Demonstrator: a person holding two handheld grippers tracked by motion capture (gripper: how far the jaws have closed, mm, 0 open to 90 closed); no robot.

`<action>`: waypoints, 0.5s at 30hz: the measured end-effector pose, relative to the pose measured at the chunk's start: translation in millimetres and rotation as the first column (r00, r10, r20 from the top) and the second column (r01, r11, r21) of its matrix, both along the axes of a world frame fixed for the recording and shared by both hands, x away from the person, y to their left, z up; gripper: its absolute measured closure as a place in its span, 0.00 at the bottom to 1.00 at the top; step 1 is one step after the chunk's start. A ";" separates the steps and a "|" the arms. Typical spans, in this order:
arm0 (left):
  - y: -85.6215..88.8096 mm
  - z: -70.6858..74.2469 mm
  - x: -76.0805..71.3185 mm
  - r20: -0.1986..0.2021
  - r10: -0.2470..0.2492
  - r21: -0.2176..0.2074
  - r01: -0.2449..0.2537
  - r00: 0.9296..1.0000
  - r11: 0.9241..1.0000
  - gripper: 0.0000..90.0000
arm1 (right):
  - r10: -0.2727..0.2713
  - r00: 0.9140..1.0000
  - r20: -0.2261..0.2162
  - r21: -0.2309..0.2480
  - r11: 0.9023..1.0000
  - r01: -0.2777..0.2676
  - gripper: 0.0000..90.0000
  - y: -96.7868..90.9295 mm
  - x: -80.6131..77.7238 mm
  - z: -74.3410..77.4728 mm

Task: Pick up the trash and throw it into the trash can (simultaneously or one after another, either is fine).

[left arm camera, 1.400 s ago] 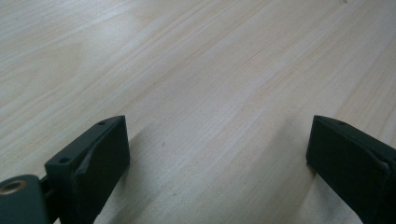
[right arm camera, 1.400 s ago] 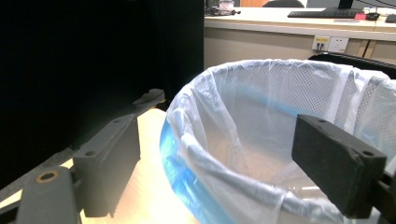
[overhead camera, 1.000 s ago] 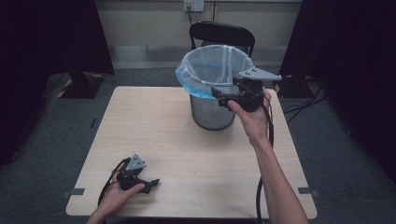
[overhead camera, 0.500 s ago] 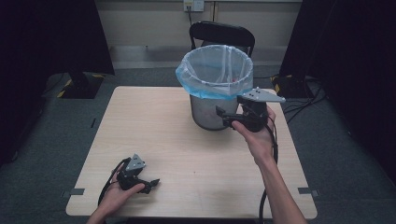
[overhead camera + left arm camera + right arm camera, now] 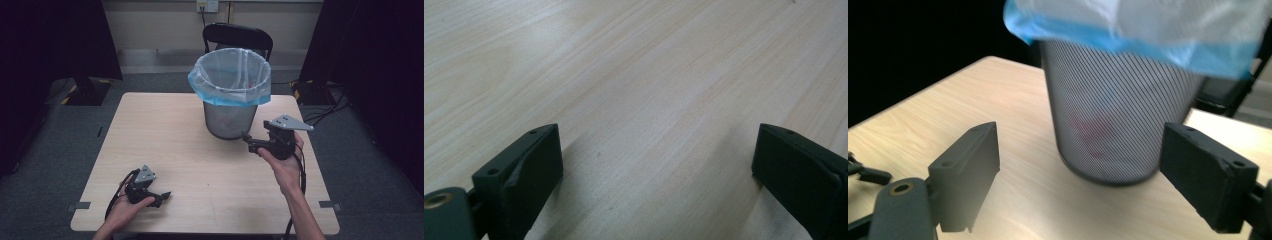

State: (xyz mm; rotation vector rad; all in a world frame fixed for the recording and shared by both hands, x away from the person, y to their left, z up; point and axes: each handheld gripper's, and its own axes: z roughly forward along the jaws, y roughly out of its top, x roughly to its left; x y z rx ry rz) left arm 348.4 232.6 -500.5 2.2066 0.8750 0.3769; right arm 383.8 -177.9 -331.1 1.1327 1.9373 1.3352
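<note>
1. The right tool hangs above the surface, its jaws spread wide with nothing between them.
2. Just ahead of it stands the mesh waste bin, lined with a blue-rimmed plastic bag; in the right gripper view the bin sits upright beyond the gap between the jaws, apart from them.
3. Something red shows faintly through the mesh.
4. The left tool rests on the surface, well apart from the bin, jaws also wide and empty over bare wood.
5. A black chair stands behind the bin.

Black chair behind the table (wall socket above).
</note>
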 end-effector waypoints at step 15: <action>-0.3 -0.2 -0.3 -0.003 0.003 -0.005 -0.003 1.000 1.000 0.06 | -0.053 0.991 -0.122 -0.013 0.999 0.051 0.17 -26.9 -16.2 -60.1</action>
